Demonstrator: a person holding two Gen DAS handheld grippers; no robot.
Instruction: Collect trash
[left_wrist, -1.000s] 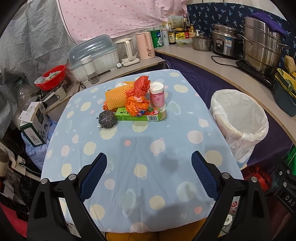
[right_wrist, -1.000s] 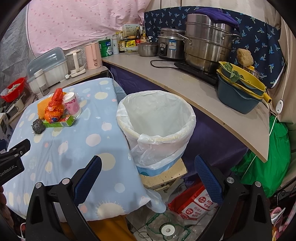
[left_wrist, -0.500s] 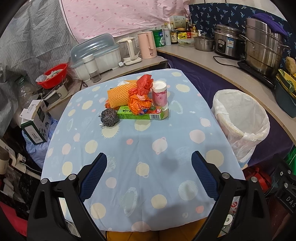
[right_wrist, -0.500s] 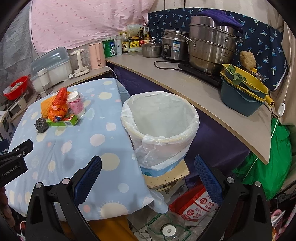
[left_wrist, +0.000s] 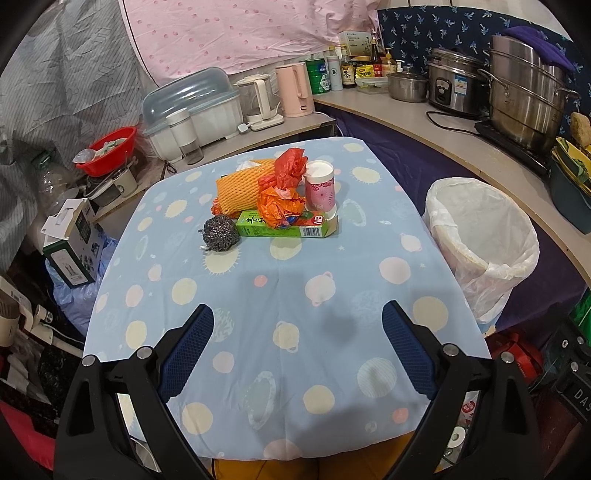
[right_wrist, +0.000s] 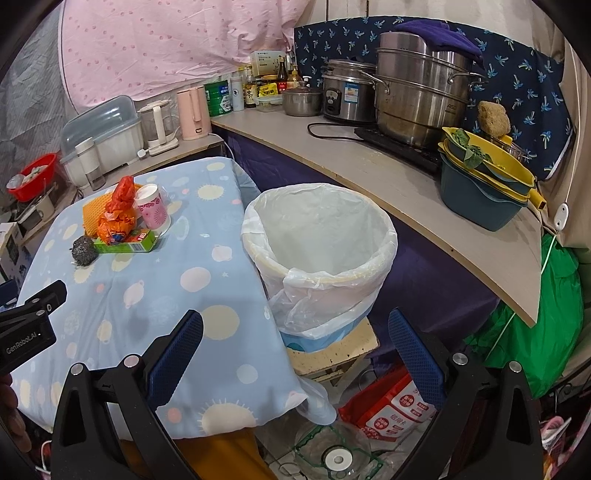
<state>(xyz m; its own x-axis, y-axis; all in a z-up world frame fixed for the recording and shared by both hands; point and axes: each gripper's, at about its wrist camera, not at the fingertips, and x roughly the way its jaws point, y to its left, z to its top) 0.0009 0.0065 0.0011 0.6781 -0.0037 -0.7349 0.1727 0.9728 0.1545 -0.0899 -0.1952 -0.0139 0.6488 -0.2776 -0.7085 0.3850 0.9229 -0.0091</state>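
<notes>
A pile of trash sits at the far middle of the blue dotted table (left_wrist: 280, 295): an orange foam net (left_wrist: 240, 190), a crumpled orange plastic bag (left_wrist: 282, 194), a pink paper cup (left_wrist: 319, 190), a green carton (left_wrist: 284, 227) and a steel wool ball (left_wrist: 218, 233). The pile also shows in the right wrist view around the orange bag (right_wrist: 118, 216). A white-lined trash bin (right_wrist: 319, 251) stands right of the table (left_wrist: 480, 236). My left gripper (left_wrist: 297, 350) is open and empty above the near table. My right gripper (right_wrist: 295, 354) is open and empty, near the bin's front.
A counter (right_wrist: 369, 173) curves behind the bin with steel pots (right_wrist: 417, 96), a rice cooker, stacked basins (right_wrist: 484, 184) and bottles. A dish box, kettles and a red bowl (left_wrist: 107, 149) stand behind the table. Boxes and bags lie on the floor.
Both grippers have moved slightly forward; the trash pile and the bin sit a little nearer in view. Nothing was grasped.
</notes>
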